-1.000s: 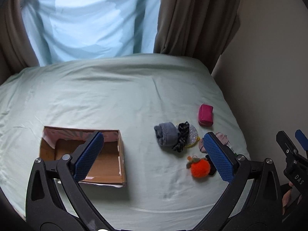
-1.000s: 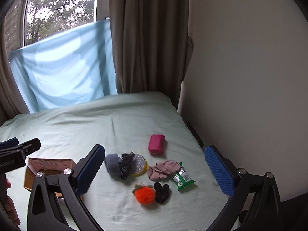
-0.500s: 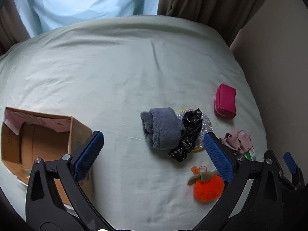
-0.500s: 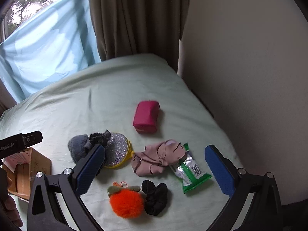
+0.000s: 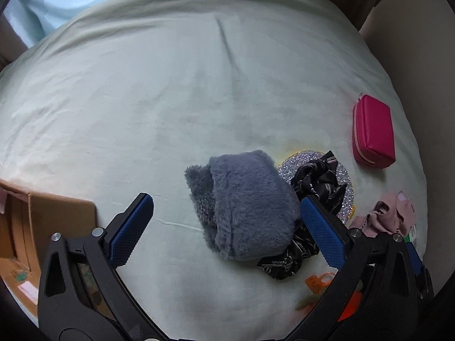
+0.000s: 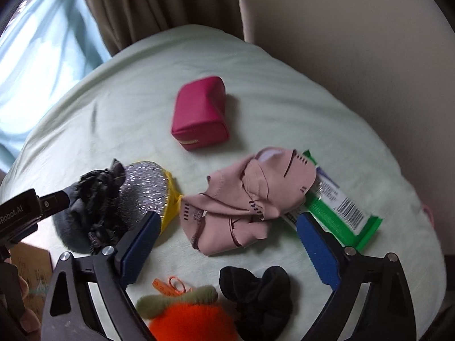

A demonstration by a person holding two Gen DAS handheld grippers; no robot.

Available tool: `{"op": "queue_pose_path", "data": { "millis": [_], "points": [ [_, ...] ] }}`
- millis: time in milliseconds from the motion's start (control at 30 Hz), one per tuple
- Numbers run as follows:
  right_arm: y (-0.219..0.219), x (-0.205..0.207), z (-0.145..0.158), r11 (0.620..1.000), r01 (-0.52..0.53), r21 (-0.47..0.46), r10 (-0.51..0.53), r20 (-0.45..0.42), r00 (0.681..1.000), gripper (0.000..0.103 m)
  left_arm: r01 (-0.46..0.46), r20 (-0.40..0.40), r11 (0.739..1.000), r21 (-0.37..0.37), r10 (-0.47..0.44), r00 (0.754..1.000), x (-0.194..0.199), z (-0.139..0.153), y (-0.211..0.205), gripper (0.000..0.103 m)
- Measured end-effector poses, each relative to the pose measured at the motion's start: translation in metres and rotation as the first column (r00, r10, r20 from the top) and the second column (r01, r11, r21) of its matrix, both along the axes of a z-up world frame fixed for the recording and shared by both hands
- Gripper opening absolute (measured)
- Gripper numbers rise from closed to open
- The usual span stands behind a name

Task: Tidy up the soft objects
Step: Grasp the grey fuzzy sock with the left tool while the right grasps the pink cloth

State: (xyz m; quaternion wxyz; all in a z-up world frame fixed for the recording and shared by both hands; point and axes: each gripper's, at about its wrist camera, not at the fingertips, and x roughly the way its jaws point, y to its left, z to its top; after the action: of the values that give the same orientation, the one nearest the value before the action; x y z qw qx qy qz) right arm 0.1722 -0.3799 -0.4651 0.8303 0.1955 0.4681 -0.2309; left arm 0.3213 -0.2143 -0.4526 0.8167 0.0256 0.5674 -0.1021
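A grey fuzzy sock [image 5: 244, 204] lies on the pale green bed sheet [image 5: 170, 99], touching a black patterned scrunchie [image 5: 315, 184] draped over a glittery silver pad [image 5: 293, 164]. My left gripper [image 5: 226, 200] hangs open just above the sock, one finger on each side. In the right wrist view a crumpled pink cloth [image 6: 250, 196] lies between the fingers of my right gripper [image 6: 229, 217]. Its jaws are closing and the pads are clear of the cloth. The cloth overlaps a green packet [image 6: 341, 207]. An open cardboard box [image 5: 51, 216] sits at the left.
A magenta pouch [image 6: 199, 113] lies further back. A plain black scrunchie [image 6: 256, 292] and an orange plush [image 6: 193, 321] sit near the right gripper's base. Brown curtains [image 6: 159, 5] and a beige wall [image 6: 355, 42] border the bed at the back and right.
Both grippers have dropped towards the bed and tilted downwards. The soft things now fill the views, and the box has slid to the left edge of the left wrist view.
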Motion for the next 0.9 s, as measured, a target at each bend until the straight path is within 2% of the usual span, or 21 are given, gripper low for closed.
{"op": "queue_pose_path", "data": {
  "millis": [200, 300, 367, 467, 533, 567, 900],
  "points": [
    [-0.009, 0.012, -0.024, 0.998, 0.056, 0.033, -0.054, -0.044, 0.998, 0.079, 0.012, -0.036, 0.999, -0.038, -0.014, 0.999, 0.011, -0.022, -0.008, 0.099],
    [-0.016, 0.021, -0.035, 0.996, 0.075, 0.058, -0.072, -0.049, 0.996, 0.071, 0.018, -0.062, 0.998, -0.068, -0.022, 0.998, 0.015, -0.030, -0.009, 0.092],
    [-0.017, 0.025, -0.037, 0.995, 0.072, 0.062, -0.069, -0.048, 0.996, 0.060, 0.024, -0.074, 0.995, -0.095, -0.032, 0.997, 0.016, -0.034, -0.010, 0.080],
    [-0.017, 0.030, -0.037, 0.996, 0.059, 0.068, -0.057, -0.044, 0.997, 0.046, 0.042, -0.076, 0.994, -0.105, -0.050, 0.996, 0.018, -0.038, -0.016, 0.073],
    [-0.016, 0.032, -0.036, 0.997, 0.055, 0.060, -0.052, -0.047, 0.998, 0.042, 0.050, -0.078, 0.992, -0.112, -0.059, 0.995, 0.018, -0.038, -0.016, 0.069],
    [-0.016, 0.032, -0.037, 0.997, 0.051, 0.061, -0.048, -0.049, 0.998, 0.035, 0.050, -0.079, 0.992, -0.119, -0.060, 0.995, 0.019, -0.037, -0.015, 0.066],
    [-0.015, 0.030, -0.034, 0.998, 0.041, 0.052, -0.039, -0.047, 0.998, 0.017, 0.066, -0.068, 0.989, -0.130, -0.075, 0.995, 0.016, -0.028, -0.010, 0.049]
  ]
}}
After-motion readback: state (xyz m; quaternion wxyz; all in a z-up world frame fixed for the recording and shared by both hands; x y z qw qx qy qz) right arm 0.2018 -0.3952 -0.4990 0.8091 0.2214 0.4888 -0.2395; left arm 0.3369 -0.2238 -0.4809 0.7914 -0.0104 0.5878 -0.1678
